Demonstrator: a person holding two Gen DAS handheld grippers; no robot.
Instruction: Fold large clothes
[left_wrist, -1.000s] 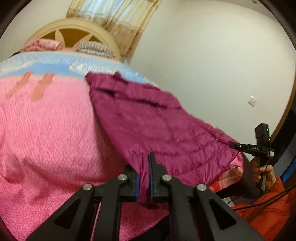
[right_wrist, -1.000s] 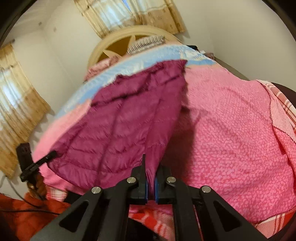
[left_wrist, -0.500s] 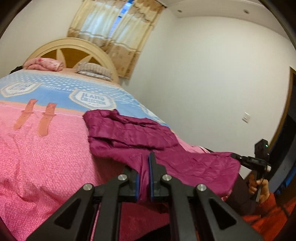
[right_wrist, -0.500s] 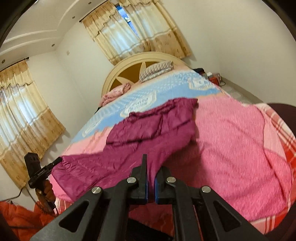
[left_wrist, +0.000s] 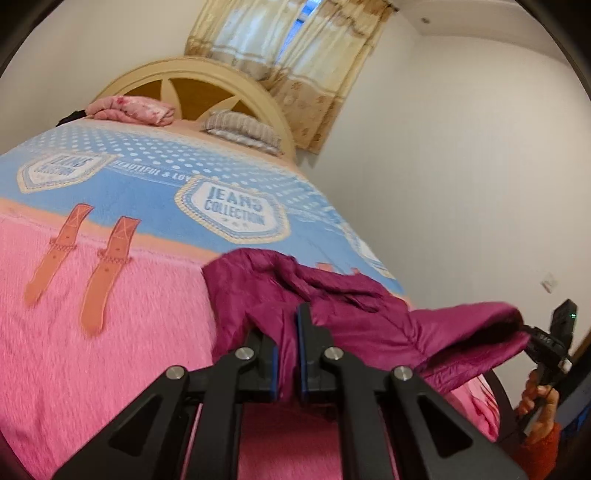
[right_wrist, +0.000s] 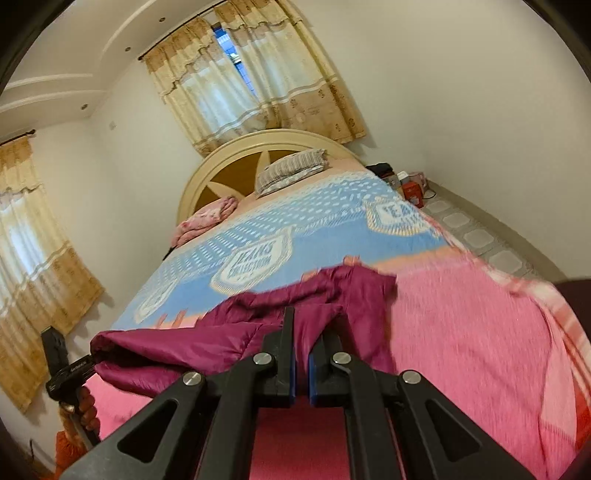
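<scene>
over the pink-and-blue blanketed bed (left_wrist: 110, 332), both claws, left (left_wrist: 288, 354) and right (right_wrist: 301, 354), clench the hem of a magenta quilted puffer jacket (left_wrist: 351, 314). carry both corners level toward the collar, keeping tension even so edges align.

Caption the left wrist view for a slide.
Left hand-held gripper shut on magenta padded jacket, lifting its edge over the pink blanket.

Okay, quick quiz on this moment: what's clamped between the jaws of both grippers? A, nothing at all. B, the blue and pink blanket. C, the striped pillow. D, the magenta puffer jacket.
D: the left gripper and the right gripper are each shut on an edge of the magenta puffer jacket, which stretches between them above the blanket.
</scene>
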